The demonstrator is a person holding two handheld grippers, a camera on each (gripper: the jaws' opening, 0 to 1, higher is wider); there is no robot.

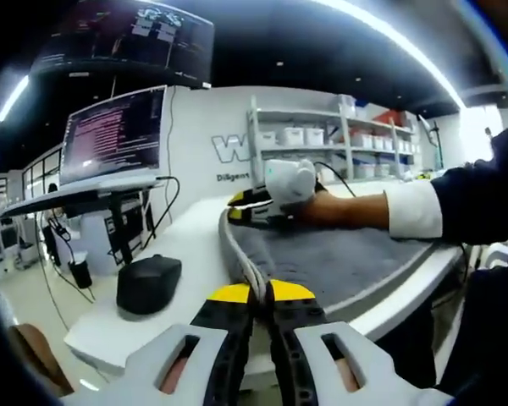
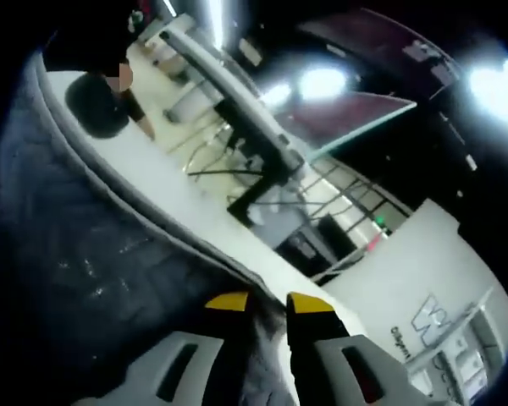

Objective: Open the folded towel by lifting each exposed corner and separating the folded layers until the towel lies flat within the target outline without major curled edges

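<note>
In the left gripper view, the left hand-held gripper point(image 1: 262, 296) has its yellow-tipped jaws pressed together on the near edge of the towel point(image 1: 339, 258), pinching the pale hem where it rises between the tips. The grey towel spreads away from the jaws across the white counter point(image 1: 173, 245), lying mostly flat with its hem curving along the left side. At the towel's far end, the right hand-held gripper point(image 1: 258, 207) comes in from the right, carried by a person's hand point(image 1: 339, 210) with a white cuff and dark sleeve; its yellow and black jaws sit at the far corner of the towel. A black mouse-shaped object point(image 1: 148, 283) rests on the counter to the left of the towel, well apart from it. Beyond it a laptop point(image 1: 114, 135) stands with its screen lit, and shelves point(image 1: 339, 139) with white boxes line the back wall.

In the right gripper view, the right hand-held gripper point(image 2: 258, 303) holds its jaws narrowly apart with dark towel fabric point(image 2: 85, 262) bunched between them. The towel fills the left side, its edge running along the white counter point(image 2: 152, 182).
</note>
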